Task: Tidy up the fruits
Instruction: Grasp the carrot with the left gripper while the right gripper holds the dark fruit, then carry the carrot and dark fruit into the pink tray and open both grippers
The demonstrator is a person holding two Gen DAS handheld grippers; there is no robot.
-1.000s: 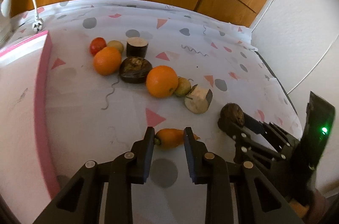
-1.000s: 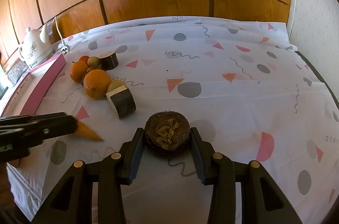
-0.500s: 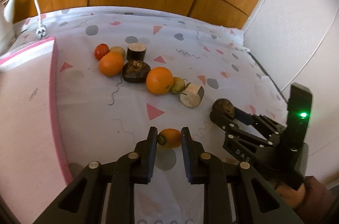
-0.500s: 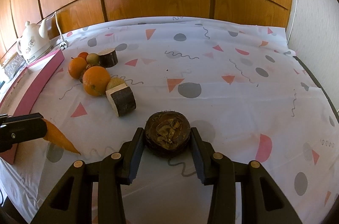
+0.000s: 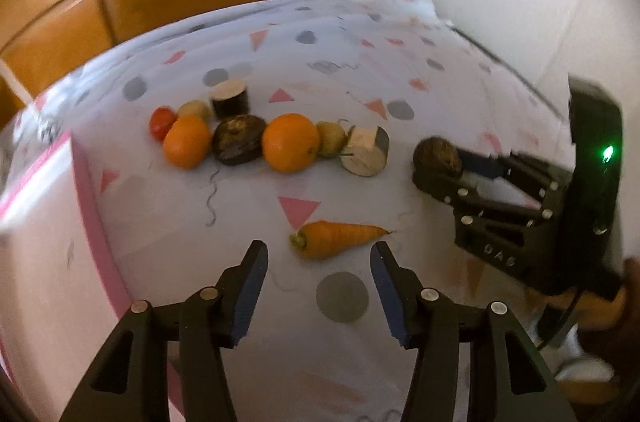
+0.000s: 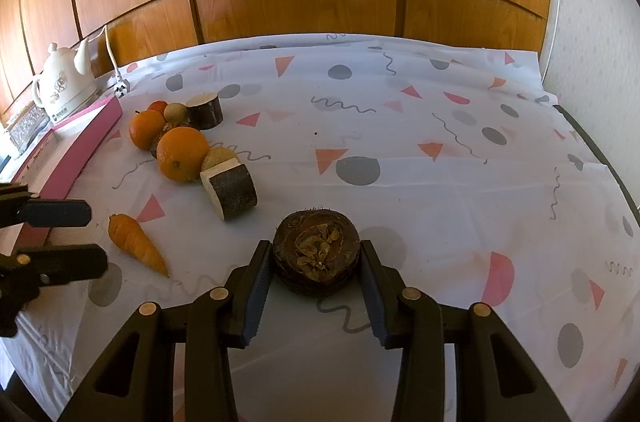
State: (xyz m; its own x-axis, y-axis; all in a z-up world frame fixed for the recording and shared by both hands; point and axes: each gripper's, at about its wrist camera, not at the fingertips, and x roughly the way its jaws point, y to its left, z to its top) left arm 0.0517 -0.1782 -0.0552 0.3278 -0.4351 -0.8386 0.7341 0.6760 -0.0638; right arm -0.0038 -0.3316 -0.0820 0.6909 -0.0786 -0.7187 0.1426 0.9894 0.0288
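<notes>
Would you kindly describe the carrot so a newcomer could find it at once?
Start at the patterned tablecloth and its row of fruit. Nearer the camera than that row, alone before the open left gripper, lies the carrot. It is the only long, tapered, pointed piece; the others are round or chunky.

A white teapot (image 6: 64,84) stands beside a pink-edged board (image 6: 86,138) (patterned tablecloth (image 6: 400,126) underneath).

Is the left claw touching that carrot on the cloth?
Apart. In the left wrist view, the left claw is open, and cloth shows between its fingers and the carrot.
</notes>
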